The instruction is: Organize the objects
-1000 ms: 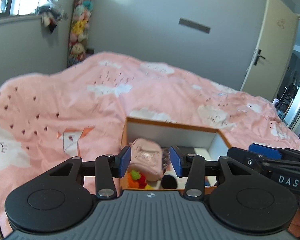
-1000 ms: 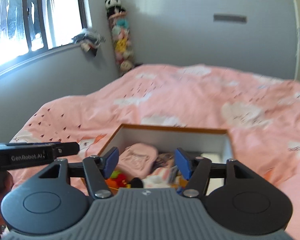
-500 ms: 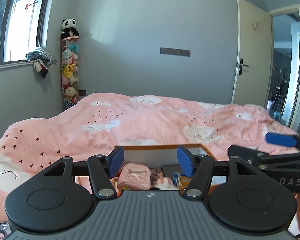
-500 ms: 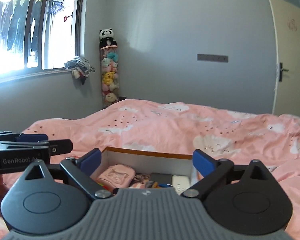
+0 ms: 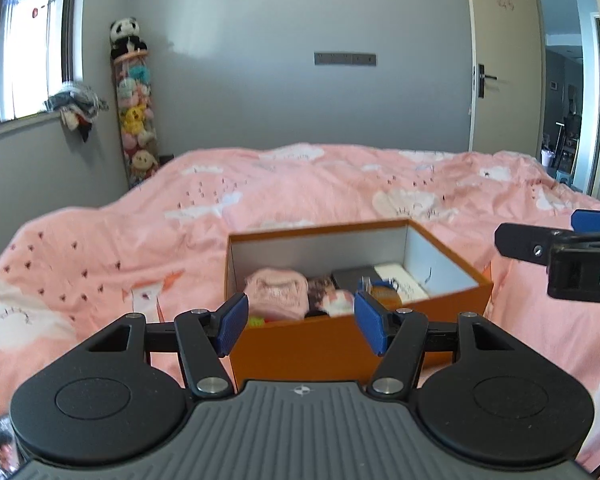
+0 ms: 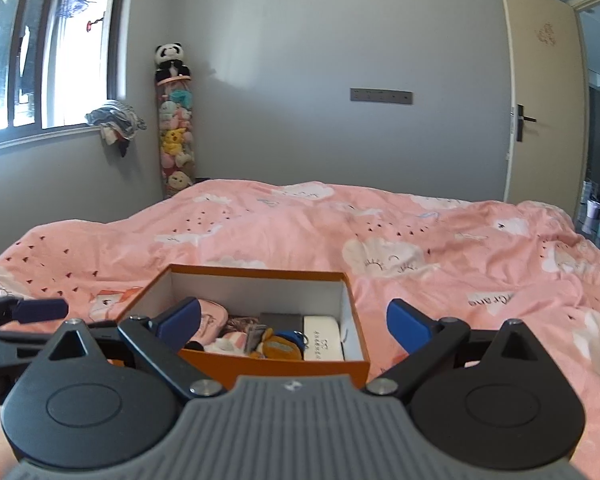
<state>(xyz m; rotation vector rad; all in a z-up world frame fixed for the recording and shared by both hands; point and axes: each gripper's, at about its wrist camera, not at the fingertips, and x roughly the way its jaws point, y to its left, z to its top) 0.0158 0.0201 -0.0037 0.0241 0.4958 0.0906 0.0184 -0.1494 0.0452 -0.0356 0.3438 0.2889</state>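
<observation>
An orange open box [image 5: 312,344] [image 6: 276,364] sits on the pink bed. Inside lie a pink pouch [image 5: 276,292] [image 6: 210,322], a white case [image 6: 322,342], a dark flat item [image 6: 280,320] and several small toys. My left gripper [image 5: 300,328] is open and empty, in front of the box's near wall. My right gripper [image 6: 294,326] is open wide and empty, above the box's near edge. The right gripper also shows at the right edge of the left wrist view [image 5: 560,256]; the left gripper shows at the left of the right wrist view [image 6: 24,312].
The pink cloud-print duvet [image 6: 420,248] covers the bed. A tall tube of plush toys with a panda on top [image 6: 174,128] stands in the far corner. A window [image 6: 40,48] is at left, a door [image 6: 540,100] at right.
Both grippers have pulled back and lifted from the box, so more of the room shows. The left gripper opened off the pink pouch, which stays in the box. The right jaws opened wider.
</observation>
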